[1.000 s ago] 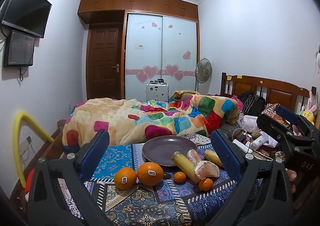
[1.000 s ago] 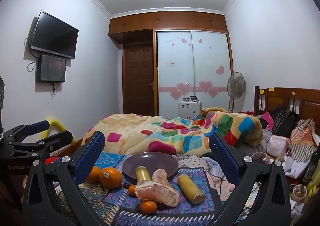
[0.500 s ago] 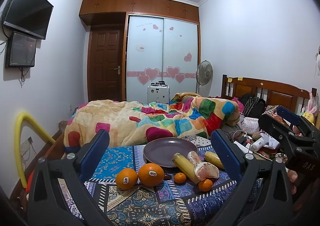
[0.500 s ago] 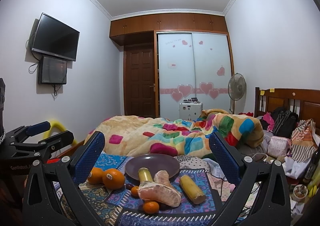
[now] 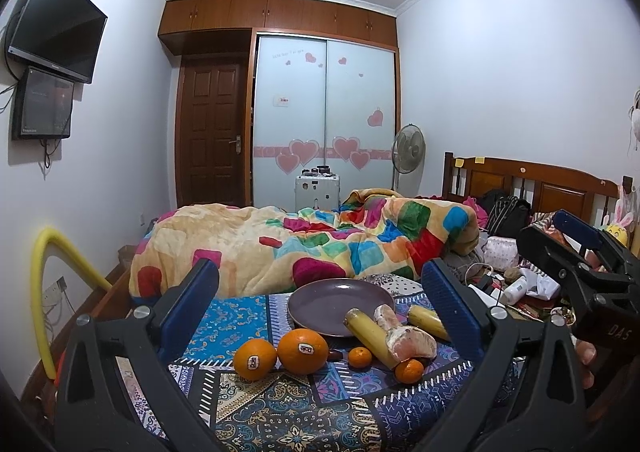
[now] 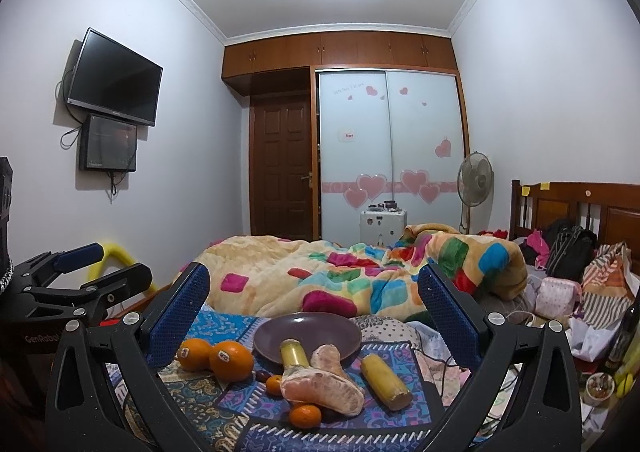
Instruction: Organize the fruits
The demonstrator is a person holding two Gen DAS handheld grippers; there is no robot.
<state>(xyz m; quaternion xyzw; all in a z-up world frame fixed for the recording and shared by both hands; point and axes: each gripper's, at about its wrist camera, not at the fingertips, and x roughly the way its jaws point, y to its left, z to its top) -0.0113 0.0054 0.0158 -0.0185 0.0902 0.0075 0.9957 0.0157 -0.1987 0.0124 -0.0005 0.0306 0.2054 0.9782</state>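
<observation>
Left wrist view: the left gripper (image 5: pixel 320 306) is held above the near edge of a patterned blue cloth (image 5: pixel 280 404); its blue-padded fingers (image 5: pixel 192 304) are spread wide apart, nothing between them.
Right wrist view: the right gripper (image 6: pixel 314 310) is likewise held with fingers (image 6: pixel 444 302) wide apart and empty; the other tool is seen off to its left.
Surface: a bed, with the patterned cloth spread directly below and ahead of both tools.
Plate: a dark purple plate (image 5: pixel 316 302) is seen straight ahead, past the fruit, empty.
Oranges: two large stickered oranges (image 5: pixel 303 346) are seen side by side, touching, ahead and left of the left tool's centre.
Small citrus: two small mandarins (image 5: pixel 360 357) lie nearest the tools, one beside a small dark fruit (image 5: pixel 335 355), kind not clear.
Bananas: one banana piece (image 5: pixel 370 336) rests with its far end on the plate rim; a second banana piece (image 6: pixel 386 382) lies apart, to the right.
Peeled fruit: a peeled pomelo piece (image 6: pixel 324 384) lies between the bananas, touching the first.
Beyond the plate: a bunched multicoloured quilt (image 5: pixel 320 244) is noted.
Room, far end: wooden door (image 5: pixel 212 136), sliding wardrobe with heart stickers (image 5: pixel 324 124), standing fan (image 5: pixel 408 144).
Room, left: wall television (image 5: pixel 56 40) above a smaller screen (image 5: pixel 44 108); yellow foam tube (image 5: pixel 44 292).
Room, right: wooden headboard (image 5: pixel 520 184), bags and clutter.
</observation>
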